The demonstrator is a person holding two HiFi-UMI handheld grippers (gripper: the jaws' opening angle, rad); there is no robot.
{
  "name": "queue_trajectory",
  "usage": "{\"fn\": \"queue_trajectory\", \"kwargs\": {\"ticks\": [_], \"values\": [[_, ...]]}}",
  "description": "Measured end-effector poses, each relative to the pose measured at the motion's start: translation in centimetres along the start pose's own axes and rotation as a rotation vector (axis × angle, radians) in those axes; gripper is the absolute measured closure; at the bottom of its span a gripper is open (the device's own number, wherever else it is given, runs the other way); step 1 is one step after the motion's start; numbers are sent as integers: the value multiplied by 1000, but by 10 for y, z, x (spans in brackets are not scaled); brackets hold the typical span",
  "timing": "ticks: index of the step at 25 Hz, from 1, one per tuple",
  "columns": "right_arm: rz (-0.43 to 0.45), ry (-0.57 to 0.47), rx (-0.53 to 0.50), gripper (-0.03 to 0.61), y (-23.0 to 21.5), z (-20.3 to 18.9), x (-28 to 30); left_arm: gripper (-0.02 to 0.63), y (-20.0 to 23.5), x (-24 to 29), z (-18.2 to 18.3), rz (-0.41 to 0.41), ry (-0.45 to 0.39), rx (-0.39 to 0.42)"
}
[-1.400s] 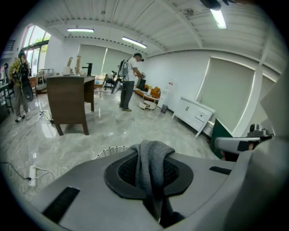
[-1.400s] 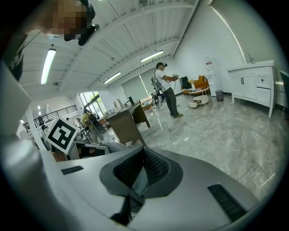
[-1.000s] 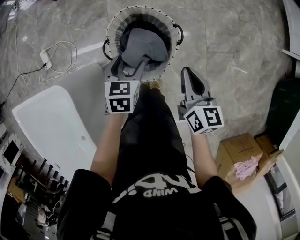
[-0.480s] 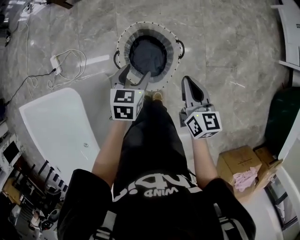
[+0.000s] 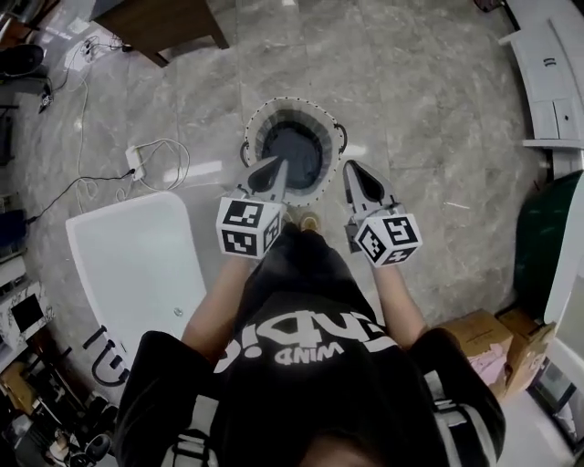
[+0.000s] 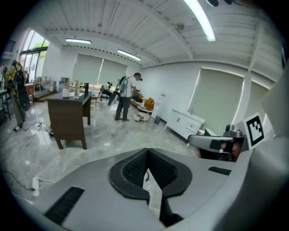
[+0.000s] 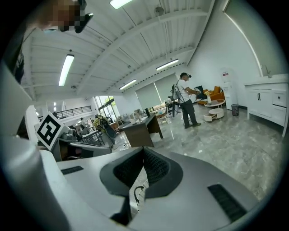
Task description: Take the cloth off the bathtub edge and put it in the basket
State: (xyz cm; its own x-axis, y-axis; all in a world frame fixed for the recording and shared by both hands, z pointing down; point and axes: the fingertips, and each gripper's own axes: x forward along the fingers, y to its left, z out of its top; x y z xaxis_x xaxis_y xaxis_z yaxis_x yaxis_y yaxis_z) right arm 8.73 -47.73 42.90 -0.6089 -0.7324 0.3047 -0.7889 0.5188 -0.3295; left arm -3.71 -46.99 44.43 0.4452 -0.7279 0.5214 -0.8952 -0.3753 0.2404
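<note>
The round basket (image 5: 262, 117), white-rimmed with two dark handles, stands on the marble floor in the head view. The grey cloth (image 5: 297, 150) lies down inside it. My left gripper (image 5: 272, 171) hovers over the basket's near rim with its jaws shut and nothing between them. In the left gripper view the left gripper (image 6: 146, 152) points out level across the room, its pads meeting at the tips. My right gripper (image 5: 354, 173) hangs just right of the basket, also shut and empty. In the right gripper view the right gripper (image 7: 143, 150) faces the room too.
The white bathtub (image 5: 137, 260) lies at the left, beside my left arm. A power strip with white cables (image 5: 137, 160) lies on the floor behind it. A dark wooden table (image 5: 164, 23) stands at the back, white cabinets (image 5: 547, 73) at the right, a cardboard box (image 5: 479, 333) near my right elbow.
The cloth has left the left gripper and dropped into the basket. The left gripper's jaws, wide open earlier, have shut. Both grippers have lifted higher above the basket.
</note>
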Motion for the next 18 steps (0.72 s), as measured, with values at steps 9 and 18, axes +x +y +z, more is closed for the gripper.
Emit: {"fn": "queue_trajectory", "kwargs": {"ticks": [9, 18], "values": [[96, -35, -67, 565, 43, 43, -40, 598, -37, -69, 49, -41, -125, 81], [119, -61, -106, 565, 57, 52, -53, 598, -33, -110, 61, 14, -223, 119]]}}
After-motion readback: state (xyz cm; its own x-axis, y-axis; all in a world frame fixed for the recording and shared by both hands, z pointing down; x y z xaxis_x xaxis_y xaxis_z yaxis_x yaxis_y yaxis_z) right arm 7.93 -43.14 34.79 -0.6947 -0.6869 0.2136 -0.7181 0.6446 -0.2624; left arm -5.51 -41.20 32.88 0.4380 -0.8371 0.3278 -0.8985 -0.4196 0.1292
